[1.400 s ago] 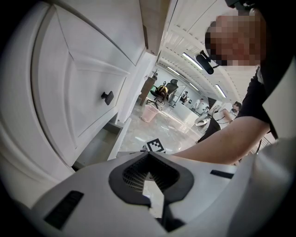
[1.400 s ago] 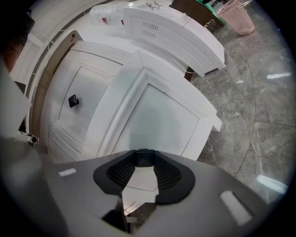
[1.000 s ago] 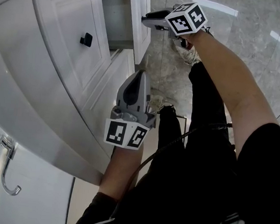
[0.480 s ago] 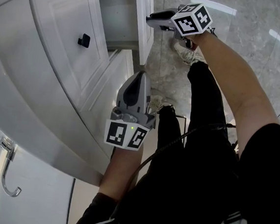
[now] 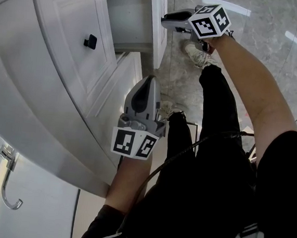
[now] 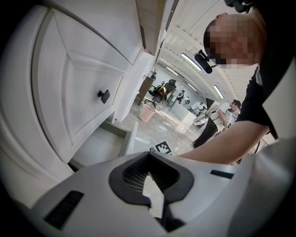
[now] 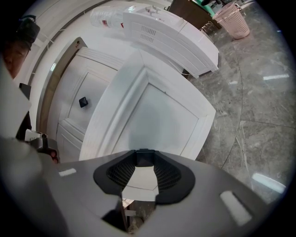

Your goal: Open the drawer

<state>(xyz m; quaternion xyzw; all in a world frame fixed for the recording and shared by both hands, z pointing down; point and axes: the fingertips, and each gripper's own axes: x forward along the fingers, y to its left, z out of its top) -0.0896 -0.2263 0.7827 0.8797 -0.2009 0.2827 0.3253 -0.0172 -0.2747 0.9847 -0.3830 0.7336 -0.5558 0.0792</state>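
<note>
Clamped with the right gripper (image 5: 164, 21) on the knob (image 7: 144, 156) of the part-open drawer (image 5: 157, 43), dead ahead; pull straight back from the cabinet (image 5: 66, 45). Left gripper (image 5: 151, 81) closed, empty, farther off.

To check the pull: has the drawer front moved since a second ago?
Yes. The drawer front has slid further out, away from the black knob on the closed panel beside it; the right gripper grips the drawer's own knob.
</note>
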